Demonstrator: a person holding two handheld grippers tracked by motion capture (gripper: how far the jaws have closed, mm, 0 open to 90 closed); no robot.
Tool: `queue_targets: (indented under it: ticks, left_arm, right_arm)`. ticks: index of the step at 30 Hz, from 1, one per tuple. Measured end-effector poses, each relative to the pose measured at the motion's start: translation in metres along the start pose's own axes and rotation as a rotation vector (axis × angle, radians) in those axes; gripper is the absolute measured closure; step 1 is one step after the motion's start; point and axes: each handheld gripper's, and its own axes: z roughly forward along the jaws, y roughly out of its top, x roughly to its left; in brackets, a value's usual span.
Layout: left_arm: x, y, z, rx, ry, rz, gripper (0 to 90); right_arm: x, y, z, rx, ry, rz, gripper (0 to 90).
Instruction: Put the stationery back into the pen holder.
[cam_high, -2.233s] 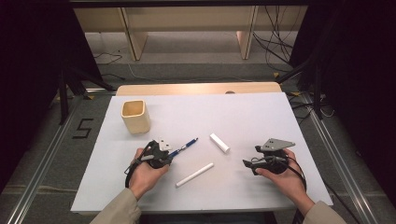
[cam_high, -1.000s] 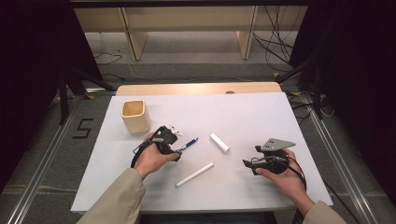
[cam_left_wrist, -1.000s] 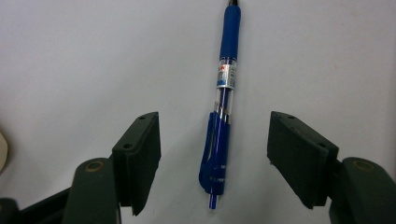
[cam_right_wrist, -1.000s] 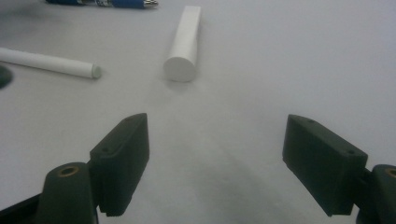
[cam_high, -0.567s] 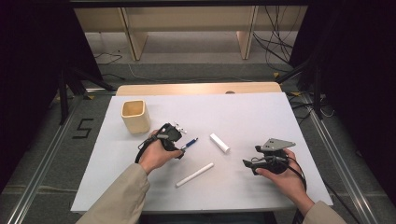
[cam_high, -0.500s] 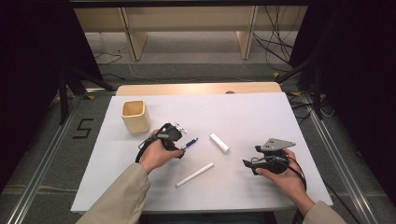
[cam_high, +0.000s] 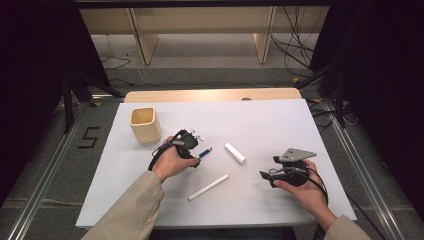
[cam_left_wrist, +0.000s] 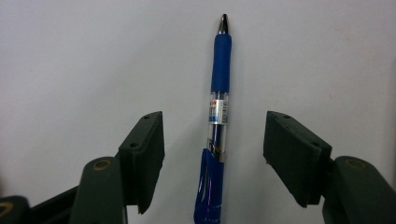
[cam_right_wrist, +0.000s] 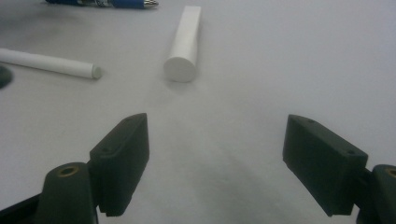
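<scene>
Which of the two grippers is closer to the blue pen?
Left. The left gripper straddles the blue pen, jaws open either side. The right gripper rests farther off, beyond the white sticks.

A white table (cam_high: 300, 120) stands in a dim room. Behind the table the floor (cam_high: 200, 75) is grey, with wooden legs (cam_high: 142, 35) and black cables (cam_high: 295, 45) on it. Left of the table, a "5" (cam_high: 89, 137) is marked on the floor. Dark curtains (cam_high: 30, 75) hang on both sides.
</scene>
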Motion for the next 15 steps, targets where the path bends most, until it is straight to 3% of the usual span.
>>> queue_targets:
  ticks: [15]
  left_arm:
    - [0.003,0.011,0.005,0.038,-0.017,0.013,40.9]
  right_arm:
    - [0.000,0.000,0.000,0.001,0.001,0.000,23.6]
